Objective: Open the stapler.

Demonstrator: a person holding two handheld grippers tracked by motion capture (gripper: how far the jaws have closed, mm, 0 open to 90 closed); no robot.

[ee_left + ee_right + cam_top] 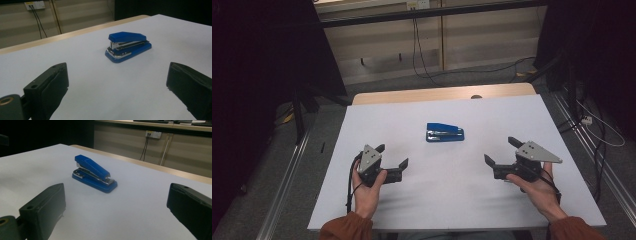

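Centrally, blue stapler [445, 133] with chrome trim, closed, flat on white table [452, 190], both grippers spread wide.

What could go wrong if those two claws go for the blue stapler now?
The stapler sits loose on the smooth white table, so a push from one side could slide it away. Both the left gripper and right gripper are open and aimed at it; closing in together, they might collide.
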